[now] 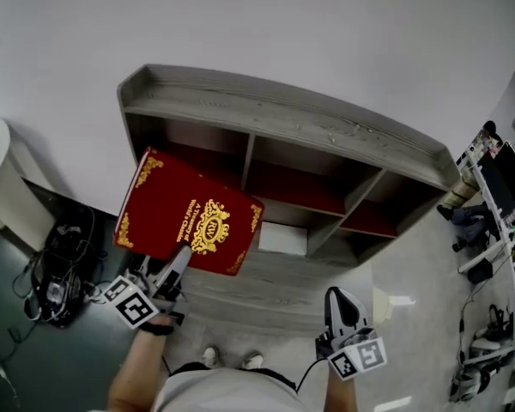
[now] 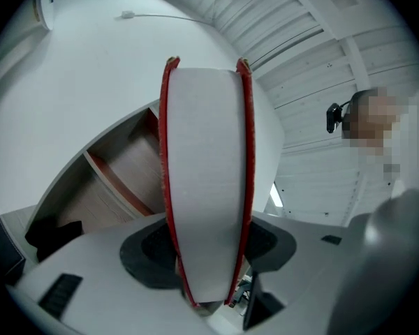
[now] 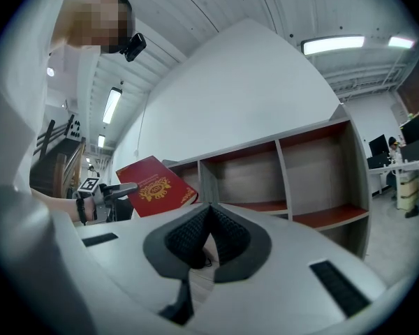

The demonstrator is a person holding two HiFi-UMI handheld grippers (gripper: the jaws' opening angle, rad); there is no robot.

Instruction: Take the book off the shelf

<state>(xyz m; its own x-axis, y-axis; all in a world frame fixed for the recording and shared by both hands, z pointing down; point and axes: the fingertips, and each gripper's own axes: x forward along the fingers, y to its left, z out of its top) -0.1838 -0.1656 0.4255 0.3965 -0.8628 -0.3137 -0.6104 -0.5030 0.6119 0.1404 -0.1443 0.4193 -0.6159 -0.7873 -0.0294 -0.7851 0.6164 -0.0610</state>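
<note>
My left hand-held gripper [image 1: 182, 260] clamps the red hardcover book [image 1: 184, 209] across its covers at a page edge. The book hangs tilted in the air, clear of the grey shelf [image 1: 283, 114]. My right hand-held gripper [image 1: 341, 299] is empty, jaws together. The book looks stiff, fairly heavy and smooth-covered. Held at one edge it may sag, so a deeper bite seems safer.

Red, gold-ornamented book [image 1: 187, 212]; grey shelf [image 1: 275, 110]

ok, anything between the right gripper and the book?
Nothing. In the head view only bare floor separates the right gripper from the red book, which the left gripper holds.
</note>
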